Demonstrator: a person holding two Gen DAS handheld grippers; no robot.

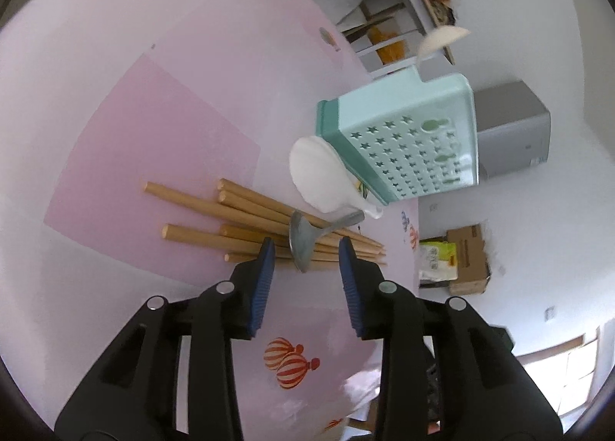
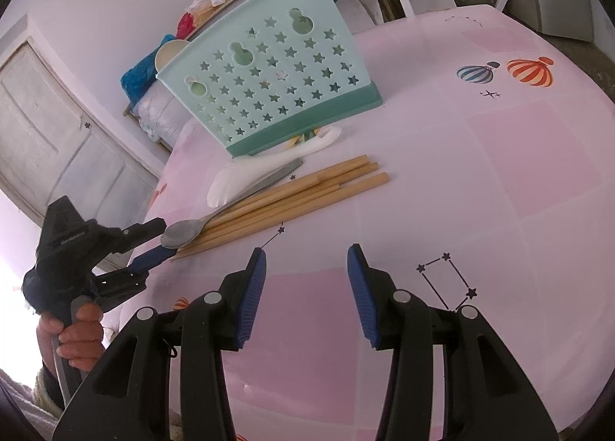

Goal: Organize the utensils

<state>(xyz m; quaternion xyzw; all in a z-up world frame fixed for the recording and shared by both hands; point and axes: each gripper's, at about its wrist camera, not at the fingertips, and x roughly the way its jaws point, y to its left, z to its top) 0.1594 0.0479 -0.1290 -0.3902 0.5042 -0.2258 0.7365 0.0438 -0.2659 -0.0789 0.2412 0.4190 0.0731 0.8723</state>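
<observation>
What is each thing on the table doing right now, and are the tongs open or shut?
Left tongs: open, either side of the metal spoon's bowl, not pressing it.
Right tongs: open, nothing between them.
Metal spoon: lying across the chopsticks.
White spoon: lying flat by the holder's base.
Chopsticks: lying in a loose bundle on the table.
Utensil holder: standing upright, with something already sticking out of its top.

One mint-green utensil holder (image 2: 269, 83) stands on the worktop (image 2: 499, 210), with one white plastic rice paddle (image 2: 265, 172) and one metal spoon (image 2: 215, 220) lying beside it. The bundle of wooden chopsticks (image 2: 292, 199) shows at least six separate ends in the left wrist view. Two claws are in view, the left claw (image 1: 307, 249) and the right claw (image 2: 307, 258).
</observation>
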